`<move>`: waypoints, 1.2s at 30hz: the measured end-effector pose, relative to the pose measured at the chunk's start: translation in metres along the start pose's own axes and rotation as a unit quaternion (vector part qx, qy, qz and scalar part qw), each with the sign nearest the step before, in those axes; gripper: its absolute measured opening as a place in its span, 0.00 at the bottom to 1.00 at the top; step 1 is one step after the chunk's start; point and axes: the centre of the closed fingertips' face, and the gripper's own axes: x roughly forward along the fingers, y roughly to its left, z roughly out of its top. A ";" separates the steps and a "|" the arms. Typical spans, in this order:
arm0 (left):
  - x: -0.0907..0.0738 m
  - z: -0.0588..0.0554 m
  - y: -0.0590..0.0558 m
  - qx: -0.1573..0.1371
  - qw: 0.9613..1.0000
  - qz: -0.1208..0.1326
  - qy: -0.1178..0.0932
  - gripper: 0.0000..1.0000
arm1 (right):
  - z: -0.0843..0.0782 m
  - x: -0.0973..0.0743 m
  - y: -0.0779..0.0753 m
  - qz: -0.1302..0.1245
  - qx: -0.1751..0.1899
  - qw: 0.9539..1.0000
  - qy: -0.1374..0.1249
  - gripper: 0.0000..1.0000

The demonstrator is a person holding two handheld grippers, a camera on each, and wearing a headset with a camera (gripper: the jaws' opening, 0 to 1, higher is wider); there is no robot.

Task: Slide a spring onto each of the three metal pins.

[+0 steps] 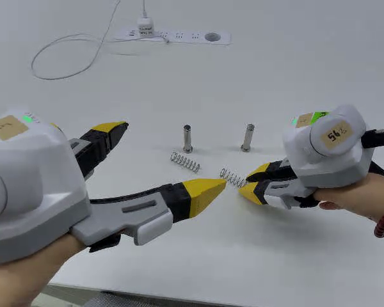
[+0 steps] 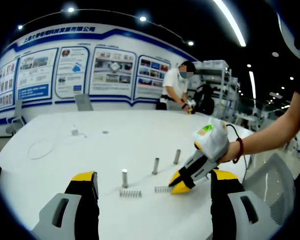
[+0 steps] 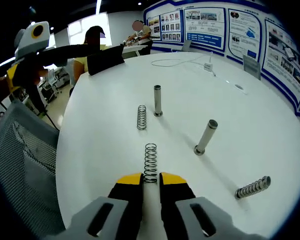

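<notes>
On the white table [image 1: 179, 256] stand two bare metal pins [image 1: 187, 138] [image 1: 248, 137]. In the right gripper view a third pin [image 3: 252, 187] carries a spring. One loose spring [image 1: 184, 161] [image 3: 141, 117] lies flat near the left pin. A second spring [image 1: 233, 178] [image 3: 150, 162] lies on the table with its near end between the yellow tips of my right gripper [image 1: 246, 183] [image 3: 151, 179], which is closed on it. My left gripper [image 1: 161, 158] [image 2: 154, 175] is wide open and empty, its lower tip close to that spring's far end.
At the table's far side lie a white power strip [image 1: 173, 35] and a looped white cable [image 1: 64, 54]. A mesh chair [image 3: 20, 165] stands by the table's edge. People [image 2: 175, 87] are at the far end of the room.
</notes>
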 end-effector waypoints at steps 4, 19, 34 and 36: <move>0.000 -0.001 0.000 -0.001 1.000 -0.001 0.001 0.95 | 0.001 0.000 0.001 0.000 -0.003 1.000 -0.002 0.12; 0.001 -0.004 -0.004 -0.036 0.999 -0.011 0.004 0.90 | 0.015 -0.013 -0.006 -0.016 0.028 0.997 -0.065 0.10; 0.015 0.009 -0.002 -0.133 0.991 -0.019 -0.012 0.68 | 0.072 -0.053 0.007 -0.003 0.037 0.978 -0.206 0.11; 0.017 0.012 -0.002 -0.142 0.989 -0.022 -0.013 0.65 | 0.077 -0.058 0.010 -0.003 0.036 0.975 -0.218 0.11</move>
